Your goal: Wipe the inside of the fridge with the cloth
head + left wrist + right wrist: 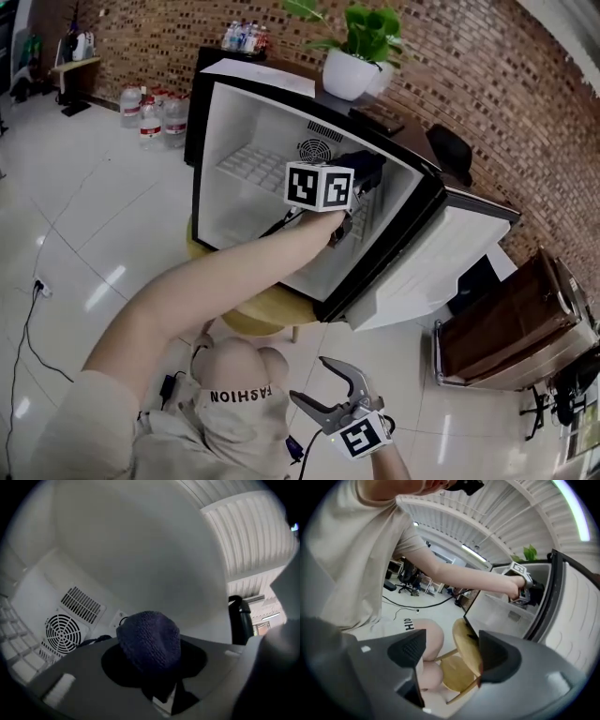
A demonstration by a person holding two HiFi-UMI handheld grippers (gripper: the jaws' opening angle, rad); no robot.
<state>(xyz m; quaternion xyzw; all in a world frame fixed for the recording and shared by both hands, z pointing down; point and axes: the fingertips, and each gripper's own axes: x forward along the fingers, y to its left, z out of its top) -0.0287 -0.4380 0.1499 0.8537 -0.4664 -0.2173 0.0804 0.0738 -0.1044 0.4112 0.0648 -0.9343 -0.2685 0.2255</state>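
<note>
Reached deep into the small black fridge with white lining [253,122], with the left gripper [359,178] clenched on the dark-blue knitted cloth [149,639]. Kept that cloth bunched between the jaws and bulging out ahead of them, probably to put fabric rather than hard jaw against the lining. Aimed it high along the right inner wall, near the round white fan grille [62,632] at the back; impossible to tell whether touching the wall or just short of it. Left the white-lined fridge door [441,262] swung wide to the right, evidently for arm room. Stood the fridge on a round wooden stool [267,314], likely for an easier reach. Parked the right gripper [314,382] low beside the knee, well apart from the fridge, jaws spread wide with nothing between them; judged idle, out of the wiping arm's way. Judged the wiping under way, with the white wire shelf [246,167] probably yet to do.
</note>
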